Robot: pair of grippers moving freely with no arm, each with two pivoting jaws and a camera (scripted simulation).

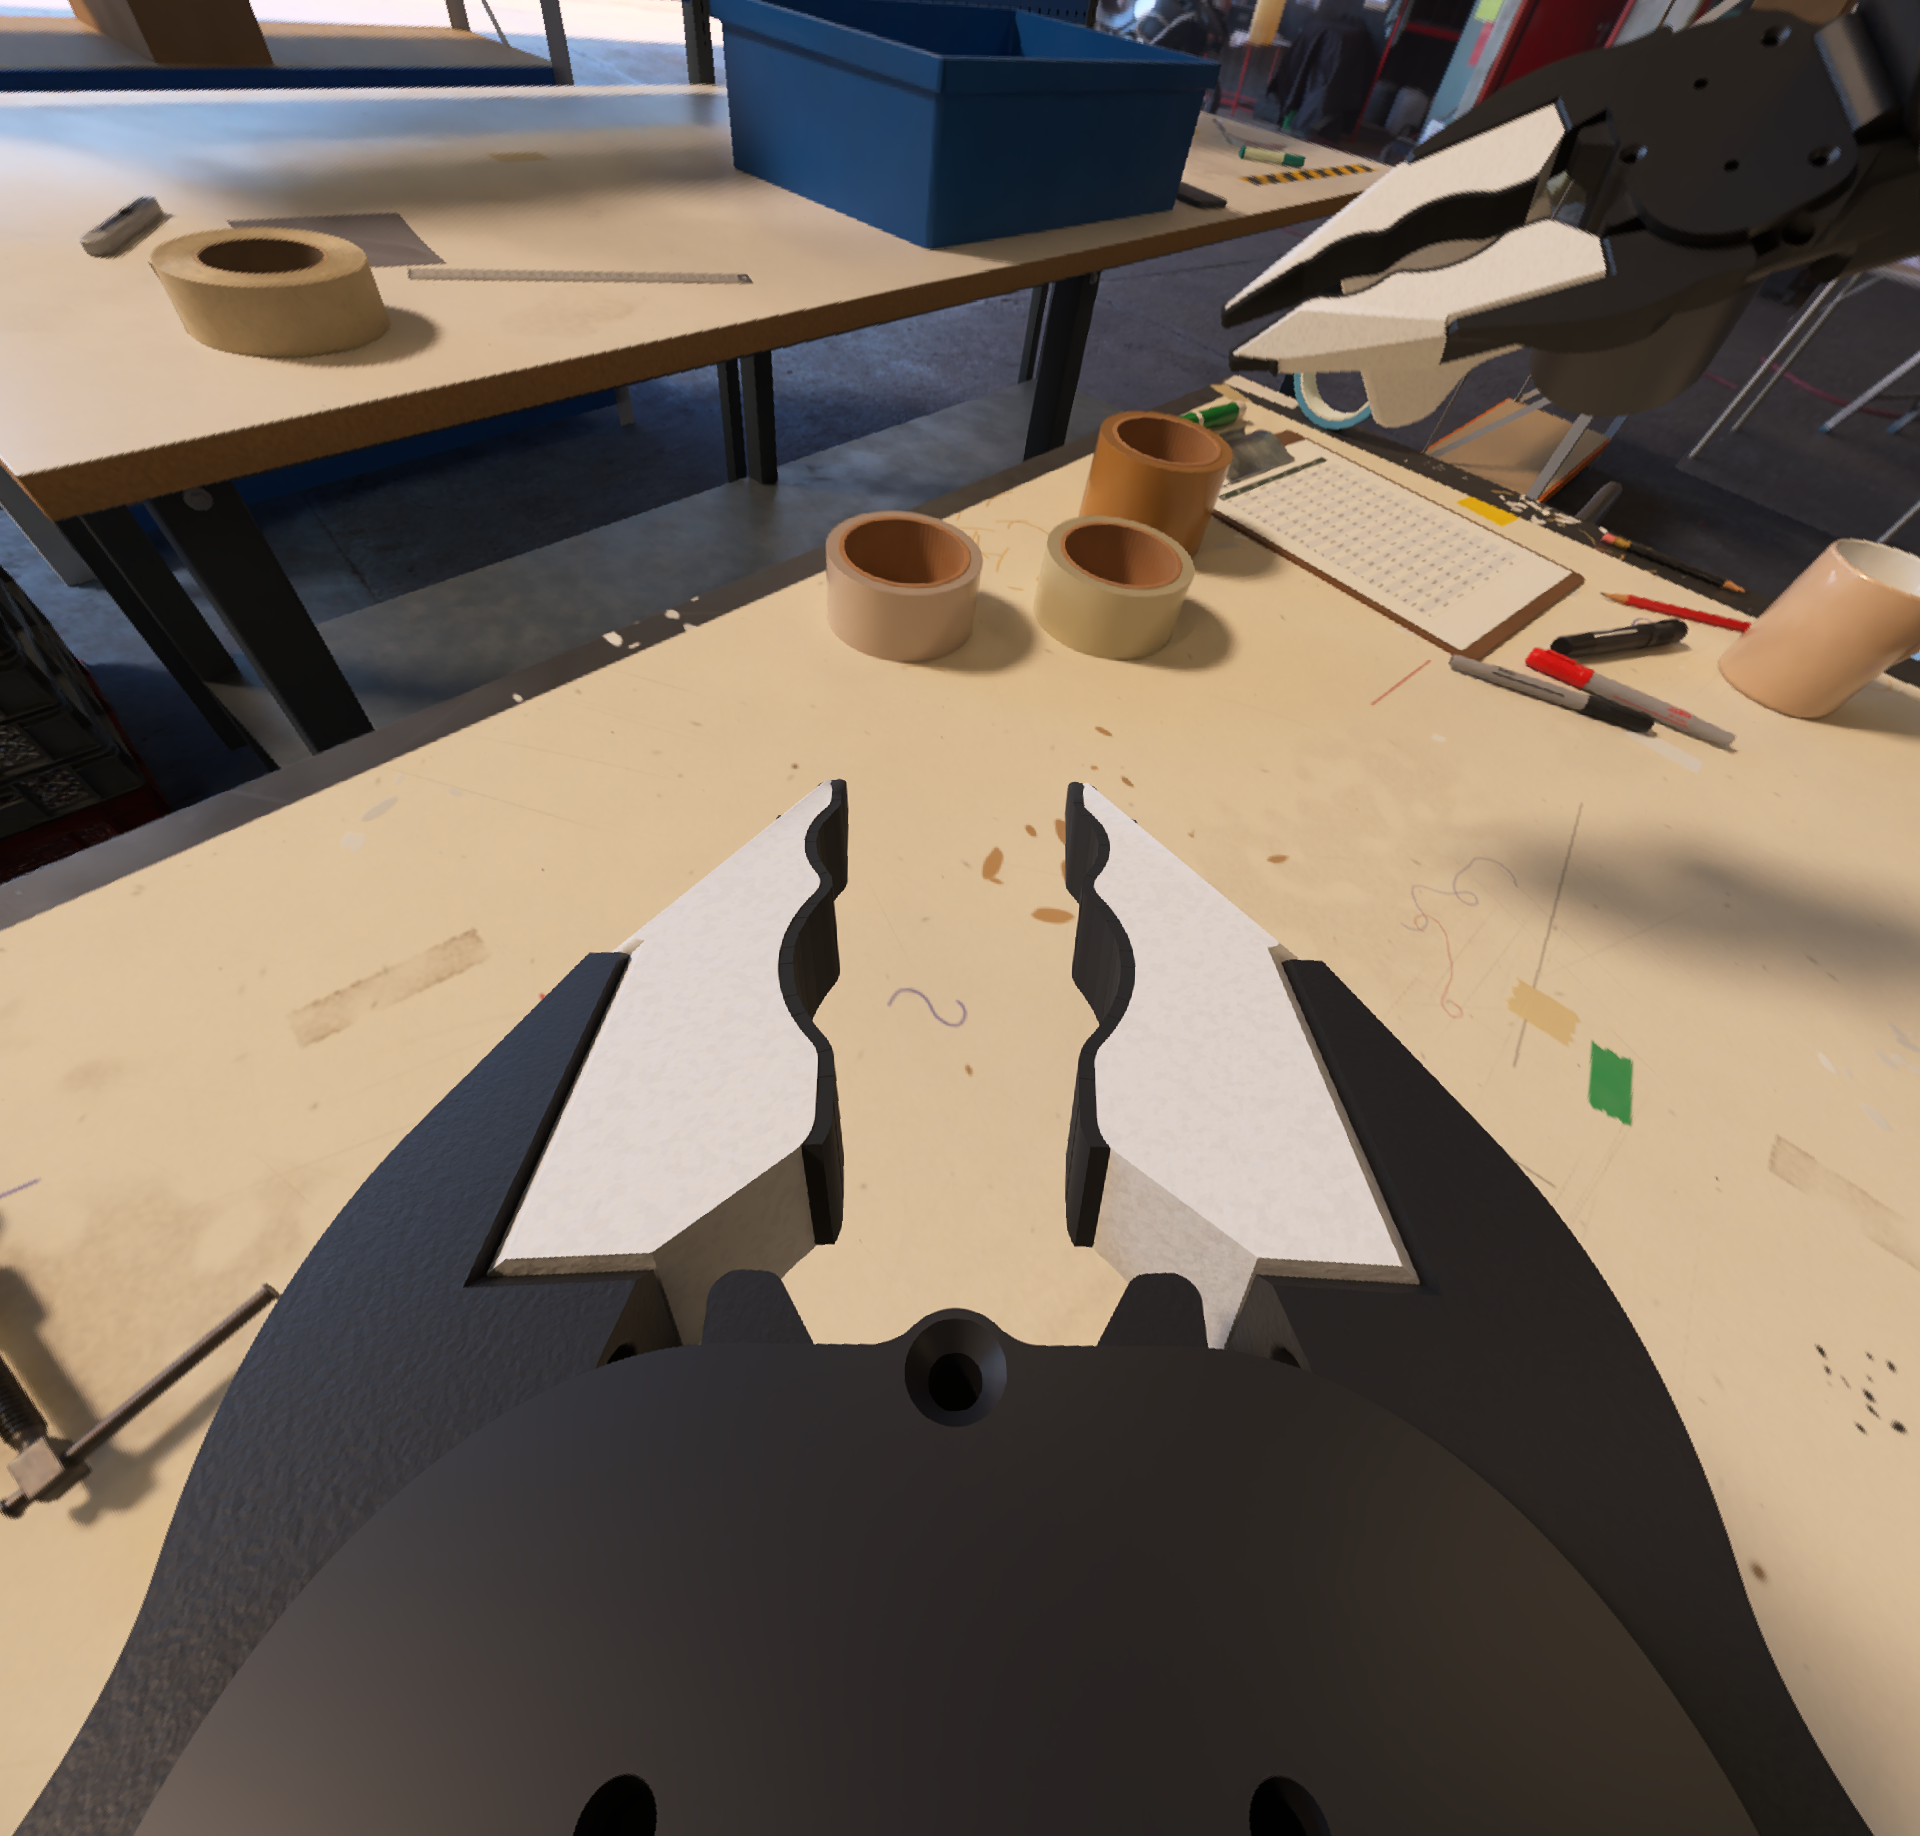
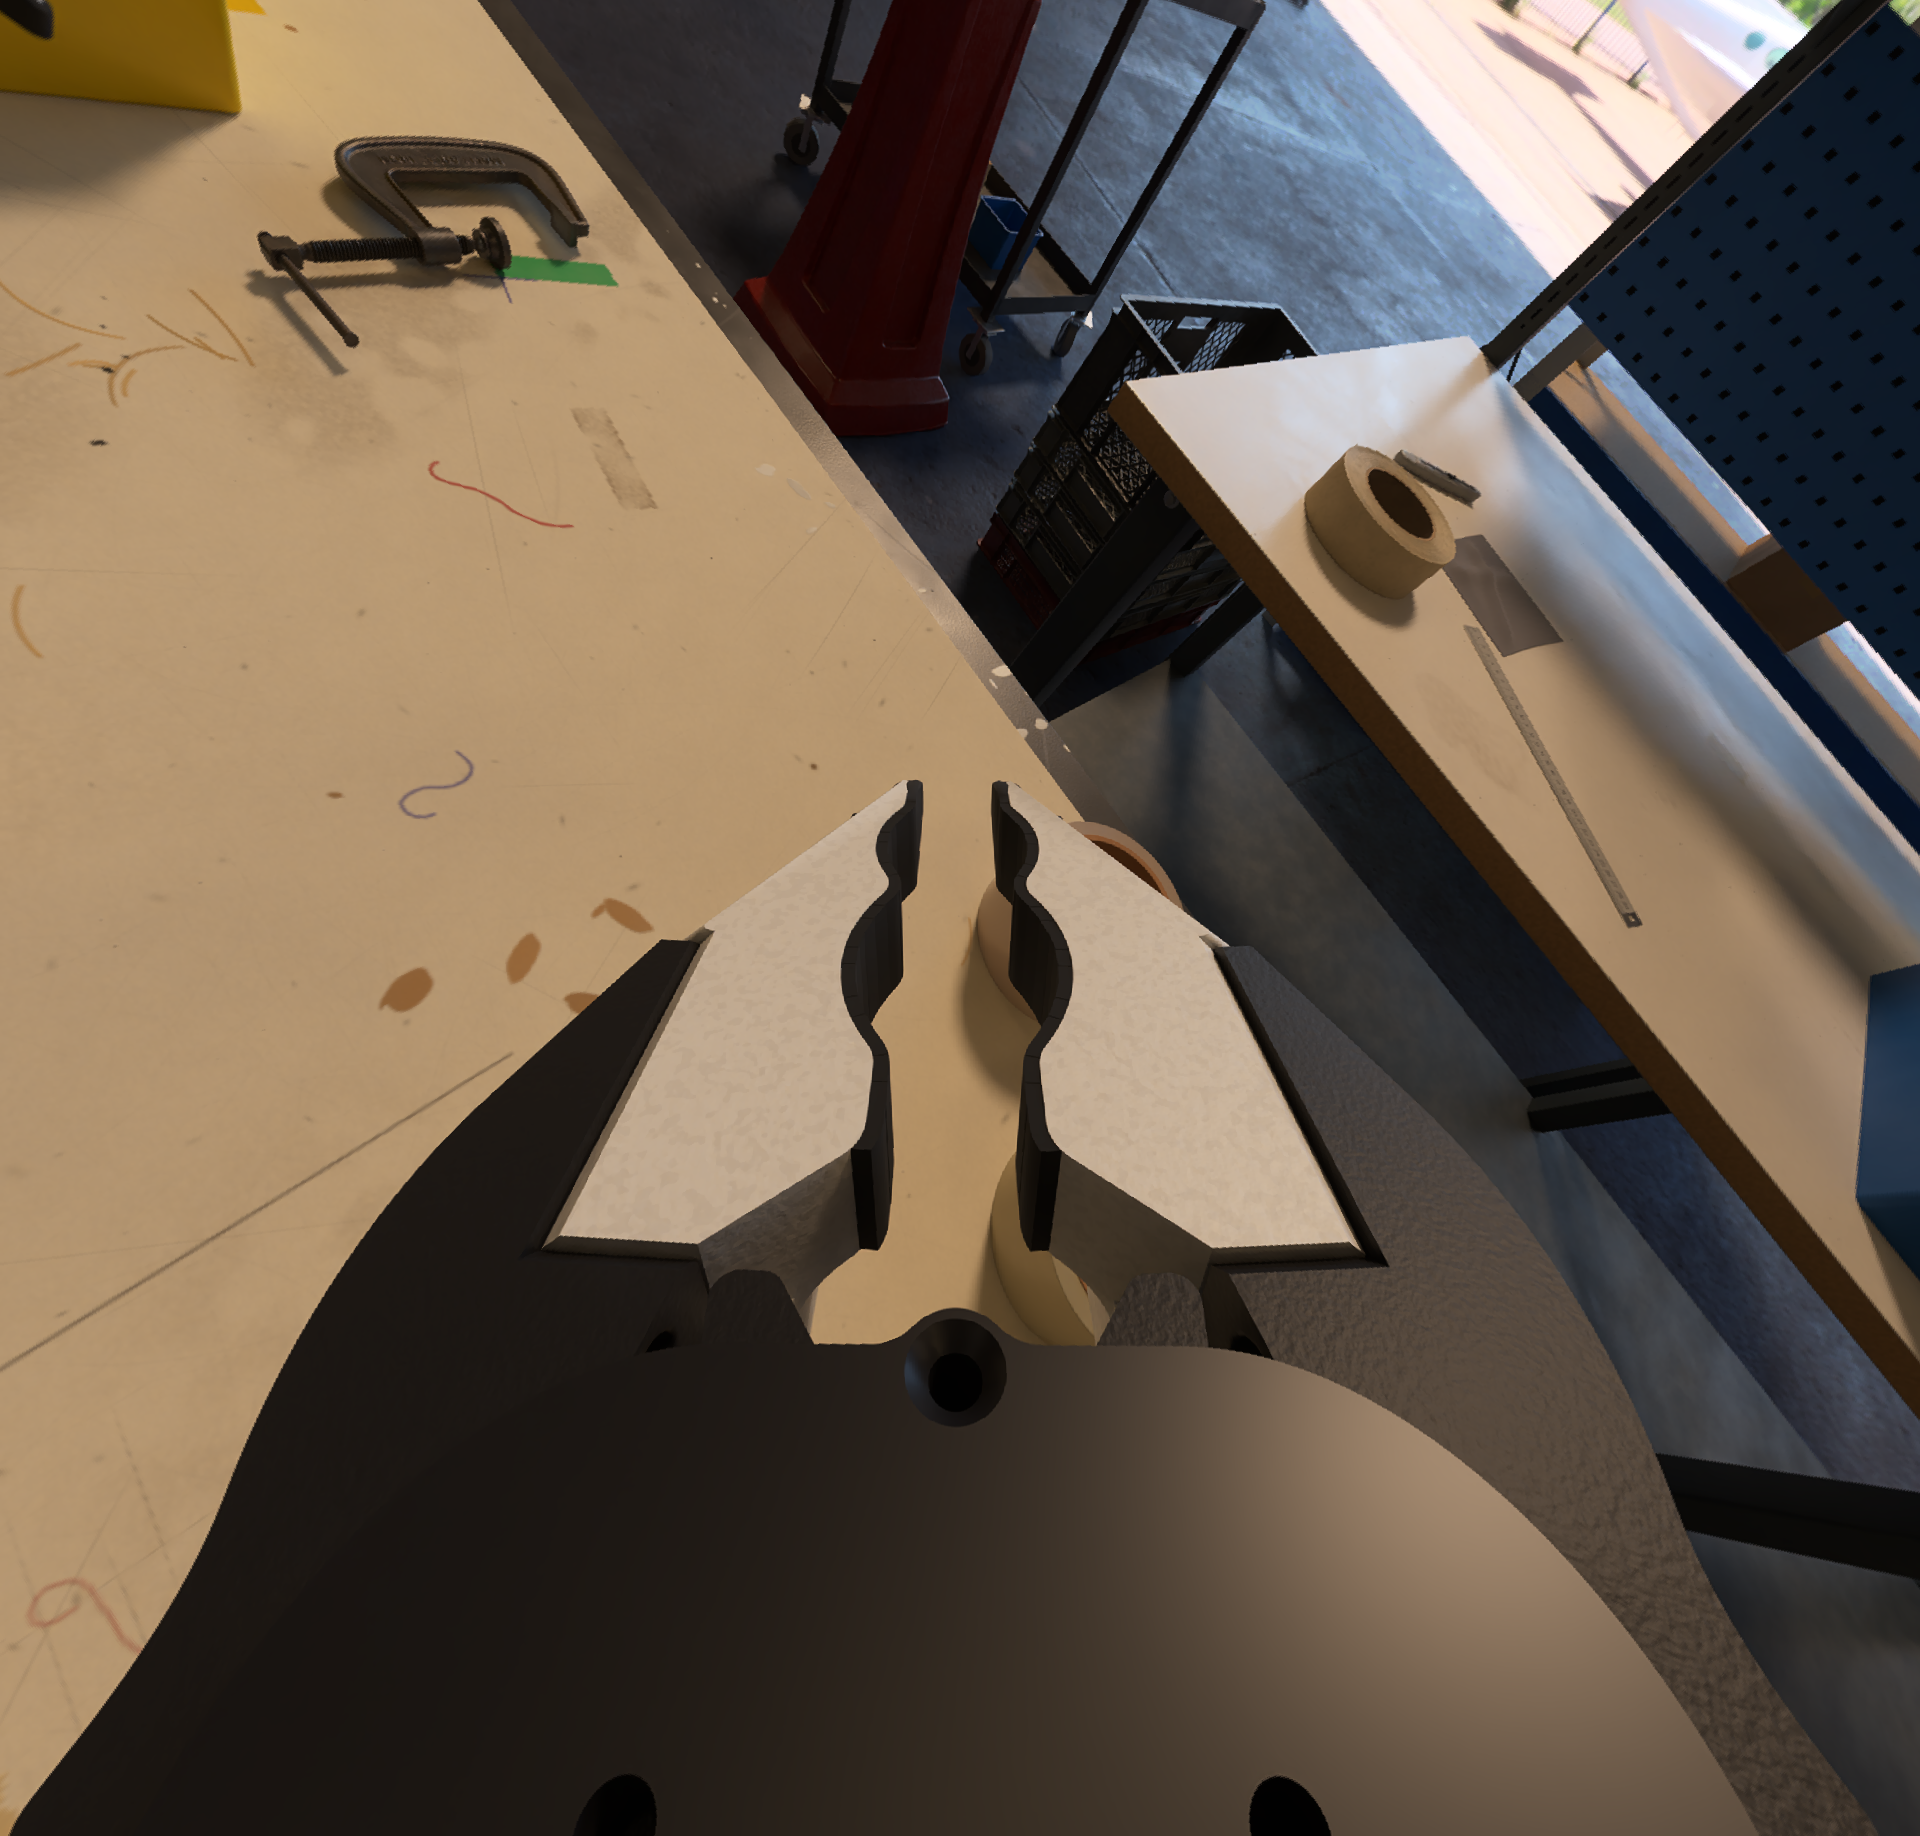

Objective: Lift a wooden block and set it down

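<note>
No wooden block shows in either view. My left gripper point(image 1: 956, 799) is open and empty, hovering over the bare beige worktop point(image 1: 520, 851). My right gripper point(image 2: 956, 799) is open with a narrower gap and holds nothing; it hangs above the worktop's far edge, over two tape rolls point(image 2: 997, 939) partly hidden under its fingers. The right gripper also shows in the left wrist view point(image 1: 1247, 332), up at the right above the tape rolls and pointing left.
Three tape rolls point(image 1: 902, 586) stand ahead of the left gripper, with a clipboard point(image 1: 1392, 550), markers point(image 1: 1590, 690) and a mug point(image 1: 1829, 628) to their right. A C-clamp point(image 2: 447, 217) and a yellow box point(image 2: 114, 10) lie farther along. A second table carries a blue bin point(image 1: 966, 113).
</note>
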